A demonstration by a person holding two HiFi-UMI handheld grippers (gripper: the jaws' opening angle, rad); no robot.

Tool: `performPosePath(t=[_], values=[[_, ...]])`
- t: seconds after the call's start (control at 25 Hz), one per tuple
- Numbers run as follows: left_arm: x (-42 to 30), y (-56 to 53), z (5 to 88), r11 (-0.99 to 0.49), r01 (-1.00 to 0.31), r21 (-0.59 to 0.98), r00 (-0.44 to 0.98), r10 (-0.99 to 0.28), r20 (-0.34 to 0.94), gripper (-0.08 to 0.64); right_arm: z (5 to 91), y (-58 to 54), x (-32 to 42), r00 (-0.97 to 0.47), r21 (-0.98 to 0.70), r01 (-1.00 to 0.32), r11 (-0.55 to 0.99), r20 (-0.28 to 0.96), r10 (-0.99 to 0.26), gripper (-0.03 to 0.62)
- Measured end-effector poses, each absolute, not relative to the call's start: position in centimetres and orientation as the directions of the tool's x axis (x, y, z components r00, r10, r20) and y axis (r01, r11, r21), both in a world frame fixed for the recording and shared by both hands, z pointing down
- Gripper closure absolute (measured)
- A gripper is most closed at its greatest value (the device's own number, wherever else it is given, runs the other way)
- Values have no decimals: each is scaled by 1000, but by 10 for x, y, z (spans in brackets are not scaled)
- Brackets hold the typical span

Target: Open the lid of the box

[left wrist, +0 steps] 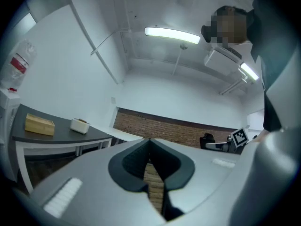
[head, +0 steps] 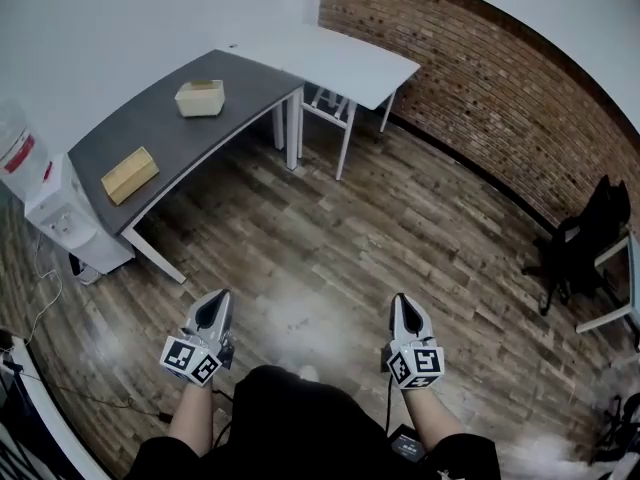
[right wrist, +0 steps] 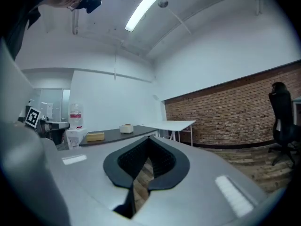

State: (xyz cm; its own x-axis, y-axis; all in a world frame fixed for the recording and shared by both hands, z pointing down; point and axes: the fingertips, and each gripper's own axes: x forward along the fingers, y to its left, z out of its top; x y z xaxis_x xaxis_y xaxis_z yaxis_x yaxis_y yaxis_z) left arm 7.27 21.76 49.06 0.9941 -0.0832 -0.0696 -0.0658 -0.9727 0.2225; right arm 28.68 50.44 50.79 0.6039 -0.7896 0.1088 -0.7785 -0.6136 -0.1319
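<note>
Distance is the first hazard. Both boxes sit on the bench (head: 160,133) in the upper left of the head view, the white box (head: 200,98) toward the far end and the tan box (head: 130,175) lower left, well apart from each other. The left hand-held gripper (head: 213,303) and right hand-held gripper (head: 404,306) hang over the floor at the bottom of the frame, each with jaws pressed together on nothing. Which box the task means cannot be told, so the wrong one may be approached. Arriving with jaws closed would likely shove a light box along the bench rather than catch its lid.
</note>
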Motion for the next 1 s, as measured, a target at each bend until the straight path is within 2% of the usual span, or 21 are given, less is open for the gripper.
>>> performPosePath(t=[0.16, 0.32, 1.0], values=[[60, 197, 493, -946, -147, 287, 984, -169, -52, 560, 512, 475, 298, 541, -142, -821, -552, 113, -833, 591], [46, 173, 493, -938, -219, 268, 971, -237, -38, 560, 517, 435, 302, 479, -141, -859, -492, 119, -870, 591], [58, 9, 477, -909, -350, 225, 922, -377, -90, 560, 505, 236, 333, 324, -108, -936, -334, 104, -940, 591]])
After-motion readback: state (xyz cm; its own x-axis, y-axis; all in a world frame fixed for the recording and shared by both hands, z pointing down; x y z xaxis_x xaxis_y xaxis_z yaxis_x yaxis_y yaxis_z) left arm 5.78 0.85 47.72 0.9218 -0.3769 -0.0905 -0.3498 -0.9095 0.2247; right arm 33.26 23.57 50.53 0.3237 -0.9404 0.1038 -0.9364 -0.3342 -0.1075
